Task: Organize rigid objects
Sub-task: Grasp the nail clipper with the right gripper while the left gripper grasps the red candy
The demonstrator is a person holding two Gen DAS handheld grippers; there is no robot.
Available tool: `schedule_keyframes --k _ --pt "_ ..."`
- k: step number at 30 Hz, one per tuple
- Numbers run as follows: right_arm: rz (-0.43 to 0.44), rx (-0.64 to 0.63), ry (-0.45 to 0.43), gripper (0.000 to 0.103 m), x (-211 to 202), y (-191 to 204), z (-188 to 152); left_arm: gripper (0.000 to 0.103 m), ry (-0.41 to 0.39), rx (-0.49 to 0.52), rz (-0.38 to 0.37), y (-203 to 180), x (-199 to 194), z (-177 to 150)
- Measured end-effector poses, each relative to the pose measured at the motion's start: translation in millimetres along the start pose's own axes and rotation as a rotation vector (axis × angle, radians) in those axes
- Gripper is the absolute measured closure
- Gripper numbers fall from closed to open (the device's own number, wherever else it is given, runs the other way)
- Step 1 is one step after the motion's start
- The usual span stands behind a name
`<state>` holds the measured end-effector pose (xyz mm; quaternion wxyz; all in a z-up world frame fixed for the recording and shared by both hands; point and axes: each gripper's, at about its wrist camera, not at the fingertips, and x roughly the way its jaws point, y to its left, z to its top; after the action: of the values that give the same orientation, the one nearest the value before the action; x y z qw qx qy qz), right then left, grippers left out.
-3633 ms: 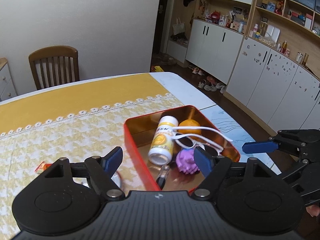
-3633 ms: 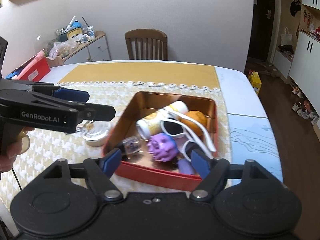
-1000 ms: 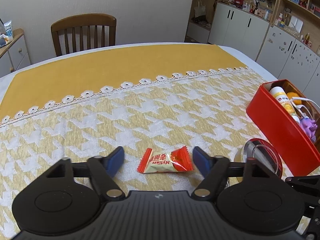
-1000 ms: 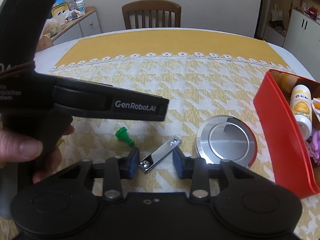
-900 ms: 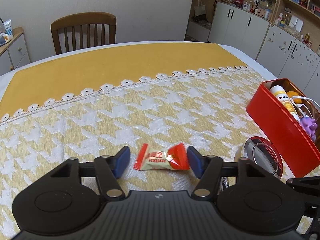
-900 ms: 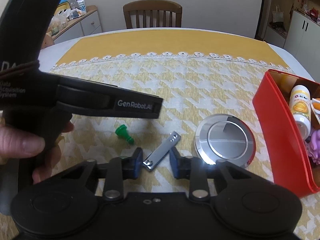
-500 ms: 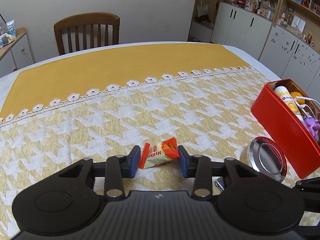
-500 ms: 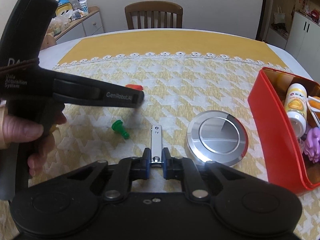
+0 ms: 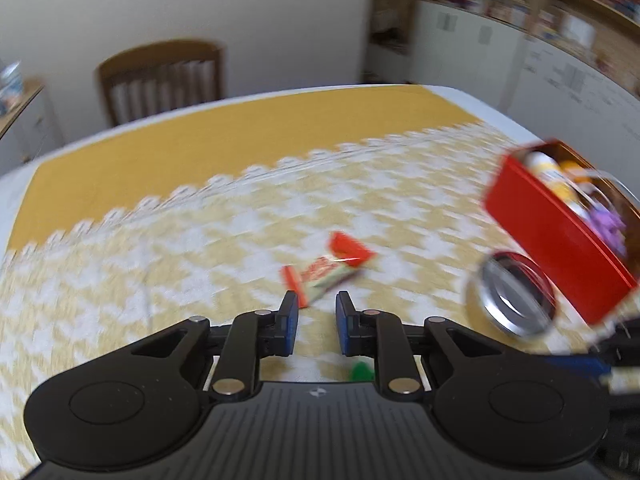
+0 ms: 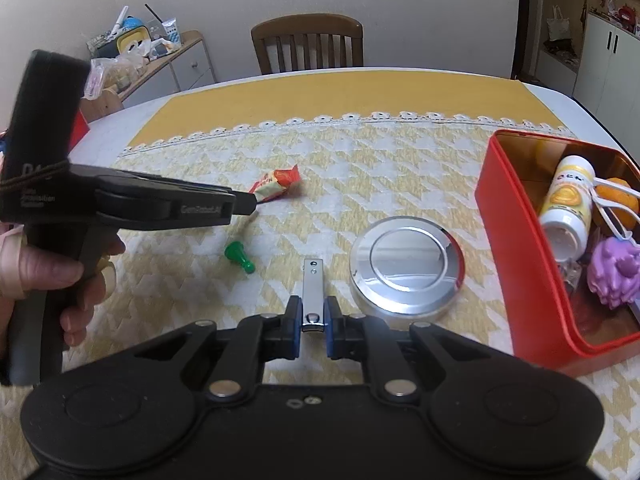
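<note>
The nail clipper is pinched at its near end between the 2 blue pads of the right gripper. Its far end sticks out over the tablecloth, just beside the round silver lid. The left gripper has its jaws pulled close together at the tail of the candy. That view is blurry, so the hold on the wrapper looks real but I can't be sure. In the right view the wrapper tail runs right up to the left gripper's tip.

The red tin sits at the right edge of the table, already holding a bottle and a purple toy. A green pawn lies loose near the middle of the cloth.

I think the step now is carrying both things to the tin. To do it well, keep both squeezes tight and lift clear of the tin's red wall first. The clipper is thin and shiny, so it could slip or swing. Lower it into the bare near corner of the tin, then let go.
</note>
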<state>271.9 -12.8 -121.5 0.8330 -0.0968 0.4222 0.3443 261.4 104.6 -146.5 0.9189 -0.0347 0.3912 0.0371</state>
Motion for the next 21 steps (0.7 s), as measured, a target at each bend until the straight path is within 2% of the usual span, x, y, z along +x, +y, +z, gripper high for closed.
schedule_keyframes --k 1,3,4,5,8,16,21 --pt "0.004 -0.004 0.000 0.093 -1.3 -1.4 -1.4 0.079 -0.001 0.036 -0.009 -3.7 -1.3 0.9" --pt "0.010 -0.007 0.006 0.093 -3.4 -3.4 -4.6 0.059 -0.012 0.086 -0.025 -8.7 -2.7 3.5" --pt "0.016 -0.005 0.010 0.093 -4.0 -4.9 -6.2 0.037 -0.022 0.100 -0.030 -9.7 -2.7 5.6" --pt "0.017 -0.004 0.012 0.093 -4.8 -6.0 -7.9 0.027 -0.037 0.105 -0.028 -9.8 -3.1 7.5" --pt "0.026 0.002 0.023 0.093 -6.9 -8.6 -13.1 0.027 -0.059 0.109 -0.059 -6.8 -0.1 14.9" --pt "0.031 0.004 0.038 0.092 -14.3 -10.8 -24.5 0.028 -0.003 0.177 -0.059 0.4 31.9 23.6" --pt "0.024 0.005 0.039 0.092 -18.4 -10.9 -27.4 0.042 0.015 0.197 -0.067 -1.4 42.6 23.4"
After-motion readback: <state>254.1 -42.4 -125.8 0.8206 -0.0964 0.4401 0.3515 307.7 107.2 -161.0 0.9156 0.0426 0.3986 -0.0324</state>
